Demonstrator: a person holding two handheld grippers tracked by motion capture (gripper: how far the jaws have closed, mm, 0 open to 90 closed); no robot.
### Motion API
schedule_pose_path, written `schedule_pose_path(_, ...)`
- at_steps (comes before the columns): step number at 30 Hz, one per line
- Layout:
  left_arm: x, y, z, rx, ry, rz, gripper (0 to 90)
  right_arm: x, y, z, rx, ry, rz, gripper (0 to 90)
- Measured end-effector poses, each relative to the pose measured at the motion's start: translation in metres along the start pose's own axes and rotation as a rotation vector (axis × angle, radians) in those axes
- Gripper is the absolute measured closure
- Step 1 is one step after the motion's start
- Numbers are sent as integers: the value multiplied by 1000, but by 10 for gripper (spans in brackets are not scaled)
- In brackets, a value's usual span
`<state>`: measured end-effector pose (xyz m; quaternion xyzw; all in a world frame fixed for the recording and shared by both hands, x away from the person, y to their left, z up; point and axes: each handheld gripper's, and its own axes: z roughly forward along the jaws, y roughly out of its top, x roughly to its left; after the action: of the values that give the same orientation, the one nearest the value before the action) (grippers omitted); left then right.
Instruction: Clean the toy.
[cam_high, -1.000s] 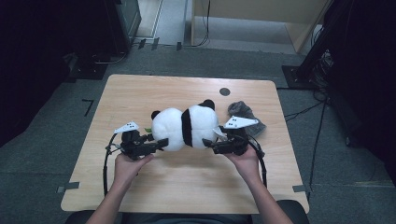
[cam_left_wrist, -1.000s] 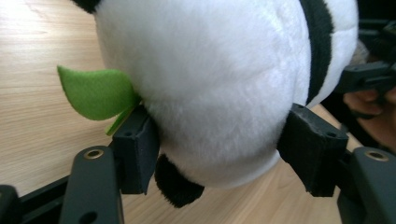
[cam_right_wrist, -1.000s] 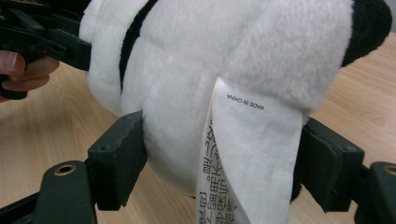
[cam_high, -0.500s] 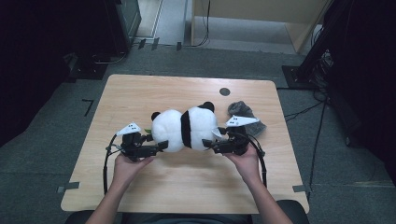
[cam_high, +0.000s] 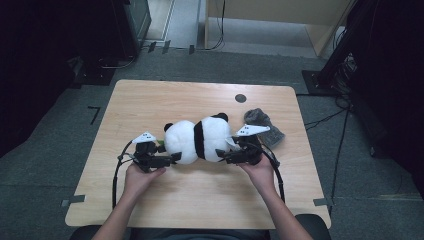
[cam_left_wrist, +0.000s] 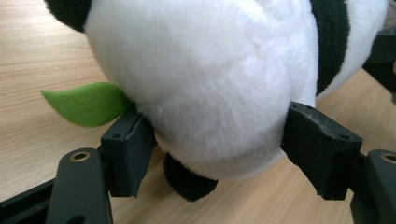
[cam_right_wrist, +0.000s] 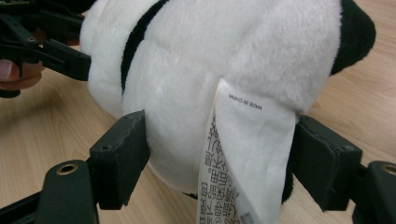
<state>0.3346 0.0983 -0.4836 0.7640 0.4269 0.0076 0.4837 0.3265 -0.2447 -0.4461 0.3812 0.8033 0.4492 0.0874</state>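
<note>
A black-and-white panda plush (cam_high: 200, 140) lies on its side across the middle of the wooden table (cam_high: 150, 100). My left gripper (cam_high: 172, 157) holds its head end. In the left gripper view its pads (cam_left_wrist: 126, 144) press into the white fur (cam_left_wrist: 210, 70) beside a green felt leaf (cam_left_wrist: 84, 102). These jaws have just been opening slightly, with the plush still between them. My right gripper (cam_high: 220, 152) is shut on the other end. There its pads (cam_right_wrist: 121, 154) squeeze the body (cam_right_wrist: 210, 60) on either side of a white sewn-in label (cam_right_wrist: 243, 154).
A crumpled grey cloth (cam_high: 262, 125) lies just behind my right gripper. A small dark round hole (cam_high: 240, 98) sits in the tabletop near the far edge. Cables trail from both grippers toward the near edge. Dark furniture and cables stand on the floor around the table.
</note>
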Motion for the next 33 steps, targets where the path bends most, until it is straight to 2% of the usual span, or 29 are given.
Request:
schedule_pose_path(2,3,0,1,-14,10,-7,268,-2,0,1,-7,2,0,242)
schedule_pose_path(6,6,0,1,-36,41,25,266,-6,0,6,-16,-10,-6,246)
schedule_pose_path(14,8,0,2,-65,26,20,268,-12,2,8,-27,-13,-8,245)
schedule_pose_path(20,4,3,-7,-86,22,27,271,-12,4,1,-19,-38,-48,258)
schedule_pose_path(22,3,5,-10,-95,23,35,271,-12,4,-2,-21,-41,-51,260)
schedule_pose_path(25,-1,11,-12,-54,45,85,271,-14,4,-6,-23,-48,-51,262)
schedule_pose_path(27,-3,13,-13,-68,48,110,270,-15,4,-9,-26,-52,-44,266)
schedule_pose_path(29,-3,16,-14,-86,34,99,267,-17,5,-14,-33,-58,-44,275)
schedule_pose_path(33,-3,21,-16,-90,30,116,265,-20,7,-21,-52,-64,-33,298)
